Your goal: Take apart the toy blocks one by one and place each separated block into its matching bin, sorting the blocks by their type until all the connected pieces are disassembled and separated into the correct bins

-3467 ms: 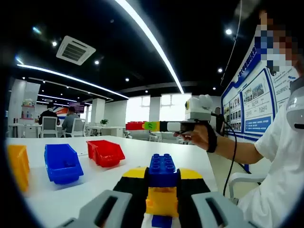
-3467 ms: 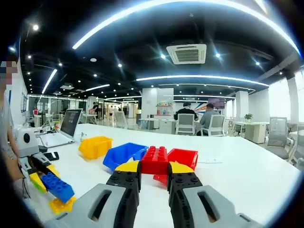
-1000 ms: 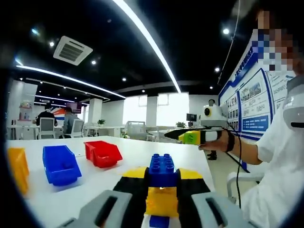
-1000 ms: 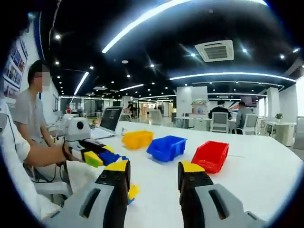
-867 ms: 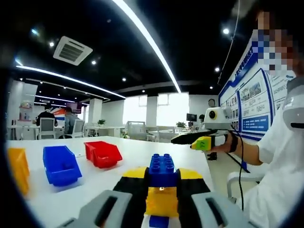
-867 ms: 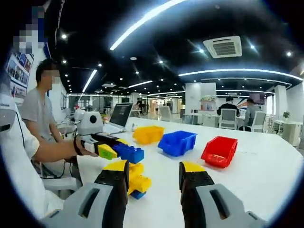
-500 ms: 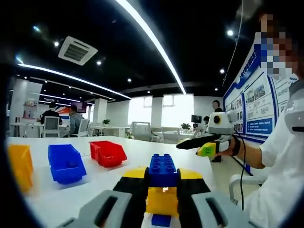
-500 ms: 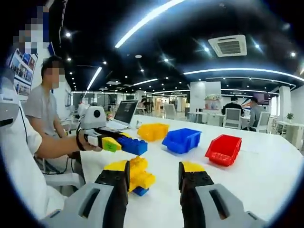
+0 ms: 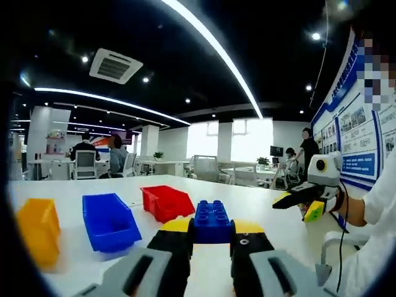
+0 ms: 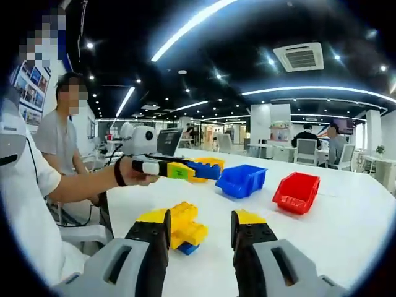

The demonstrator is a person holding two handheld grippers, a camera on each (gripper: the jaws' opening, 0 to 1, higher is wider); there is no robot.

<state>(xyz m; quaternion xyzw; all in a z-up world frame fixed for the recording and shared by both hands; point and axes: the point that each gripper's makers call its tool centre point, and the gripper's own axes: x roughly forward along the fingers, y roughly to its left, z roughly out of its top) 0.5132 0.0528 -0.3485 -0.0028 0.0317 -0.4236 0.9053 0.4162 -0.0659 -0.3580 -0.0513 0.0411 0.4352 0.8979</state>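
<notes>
Clamping a blue block [image 9: 212, 221], left gripper [image 9: 210, 238] above the white table [image 9: 260, 207], right gripper [image 10: 199, 238] gaping, holding nothing.

A dark ceiling [image 9: 204, 18] carries long light strips [image 9: 210, 43], spotlights and an air vent [image 9: 116, 65]. Bright windows [image 9: 232, 145] stand at centre of the left gripper view, a blue-edged poster wall [image 9: 352, 130] at its right. White desks [image 10: 346, 170] and chairs [image 10: 308, 151] fill the right of the right gripper view.
</notes>
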